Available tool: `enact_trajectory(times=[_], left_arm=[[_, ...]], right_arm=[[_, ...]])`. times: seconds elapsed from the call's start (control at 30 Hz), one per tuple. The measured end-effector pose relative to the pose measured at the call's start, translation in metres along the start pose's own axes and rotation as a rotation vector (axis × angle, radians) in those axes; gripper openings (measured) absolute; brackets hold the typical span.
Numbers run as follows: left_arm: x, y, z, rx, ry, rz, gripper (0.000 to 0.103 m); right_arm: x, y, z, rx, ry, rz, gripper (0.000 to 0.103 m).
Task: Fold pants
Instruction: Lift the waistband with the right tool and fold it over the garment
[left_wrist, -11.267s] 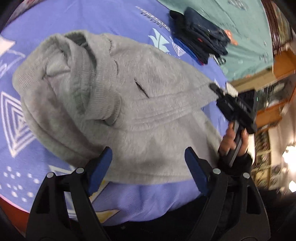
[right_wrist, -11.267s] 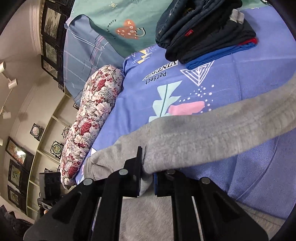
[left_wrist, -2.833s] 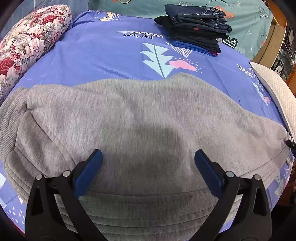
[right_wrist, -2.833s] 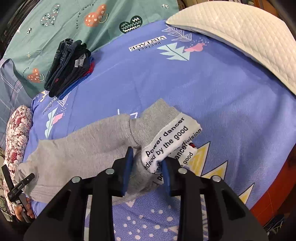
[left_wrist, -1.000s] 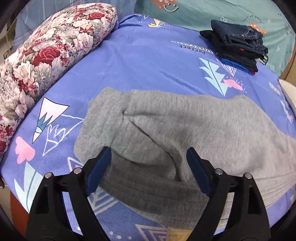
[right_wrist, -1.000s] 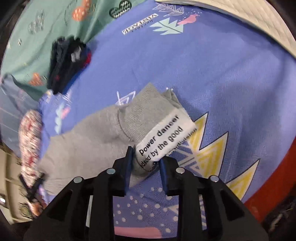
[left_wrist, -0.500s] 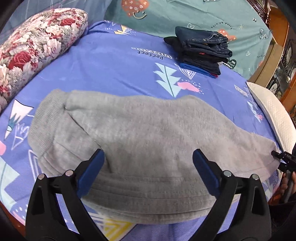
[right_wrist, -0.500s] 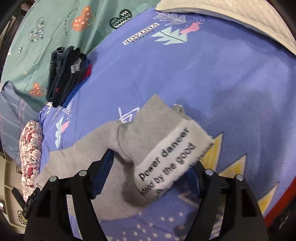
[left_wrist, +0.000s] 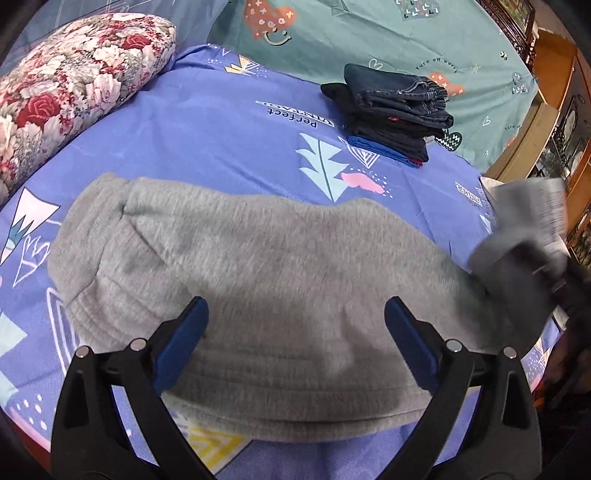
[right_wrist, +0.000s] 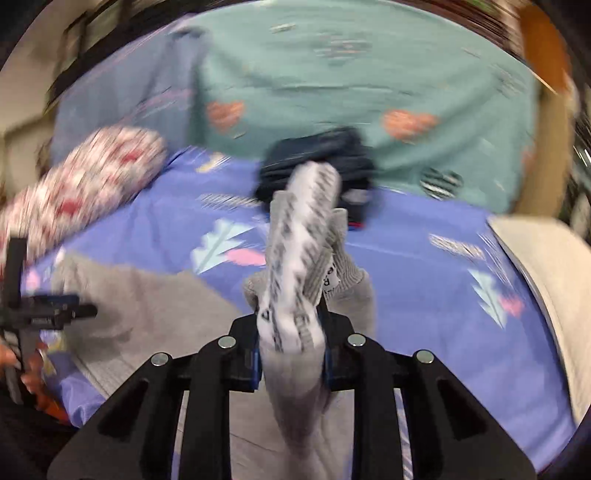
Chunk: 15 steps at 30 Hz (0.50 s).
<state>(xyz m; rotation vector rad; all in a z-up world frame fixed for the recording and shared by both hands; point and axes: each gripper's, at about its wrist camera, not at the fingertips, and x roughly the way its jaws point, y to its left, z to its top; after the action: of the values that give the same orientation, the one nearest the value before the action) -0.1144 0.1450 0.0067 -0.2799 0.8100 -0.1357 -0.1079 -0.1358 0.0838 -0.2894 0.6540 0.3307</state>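
Right gripper (right_wrist: 291, 363), just closing, clamps grey pants (left_wrist: 280, 295) by blurred lettered waistband (right_wrist: 299, 236).

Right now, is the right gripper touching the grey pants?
Touching. In the right wrist view the right gripper has just closed on the grey pants; the waistband end stands up between its blue pads.

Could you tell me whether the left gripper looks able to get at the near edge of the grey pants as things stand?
Probably yes: the left gripper is open just above the grey pants, nothing lies between, and the right gripper, shut on the waistband, is off to one side.
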Motion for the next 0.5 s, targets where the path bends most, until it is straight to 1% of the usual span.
enact_trajectory(times=[0.03, 0.07, 0.1, 0.13, 0.17, 0.2, 0.23, 0.3, 0.37, 0.43, 0.47, 0.5], left_arm=[[-0.002, 0.003, -0.002, -0.008, 0.001, 0.005, 0.097], [-0.004, 0.006, -0.003, -0.016, 0.002, 0.008, 0.097], [-0.006, 0.01, -0.005, -0.024, 0.004, 0.013, 0.097], [-0.008, 0.014, -0.006, -0.031, 0.004, 0.018, 0.097], [-0.009, 0.017, -0.007, -0.035, 0.004, 0.02, 0.098], [-0.009, 0.02, -0.007, -0.04, 0.005, 0.021, 0.098], [-0.008, 0.023, -0.007, -0.046, 0.007, 0.02, 0.098], [-0.006, 0.024, -0.006, -0.049, 0.006, 0.014, 0.098], [-0.003, 0.022, -0.005, -0.045, 0.009, 0.004, 0.098], [0.002, 0.017, -0.005, -0.038, 0.019, -0.004, 0.098], [0.003, 0.015, -0.005, -0.033, 0.023, -0.007, 0.098], [0.004, 0.013, -0.005, -0.029, 0.027, -0.007, 0.098]], right_arm=[[0.022, 0.025, -0.005, -0.072, 0.058, 0.026, 0.025], [0.044, 0.048, -0.014, -0.143, 0.133, 0.052, 0.028], [0.07, 0.074, -0.03, -0.245, 0.242, 0.079, 0.036], [0.073, 0.086, -0.039, -0.301, 0.245, 0.059, 0.047], [0.065, 0.091, -0.042, -0.344, 0.192, 0.037, 0.049], [0.058, 0.089, -0.04, -0.339, 0.19, 0.077, 0.05], [0.046, 0.076, -0.033, -0.269, 0.198, 0.18, 0.051], [0.024, 0.046, -0.019, -0.123, 0.195, 0.352, 0.054], [0.005, 0.018, -0.008, -0.011, 0.164, 0.449, 0.054], [-0.002, 0.001, 0.001, 0.039, 0.157, 0.429, 0.054], [0.0, -0.003, 0.004, 0.042, 0.161, 0.406, 0.05], [0.005, -0.003, 0.006, 0.037, 0.173, 0.381, 0.038]])
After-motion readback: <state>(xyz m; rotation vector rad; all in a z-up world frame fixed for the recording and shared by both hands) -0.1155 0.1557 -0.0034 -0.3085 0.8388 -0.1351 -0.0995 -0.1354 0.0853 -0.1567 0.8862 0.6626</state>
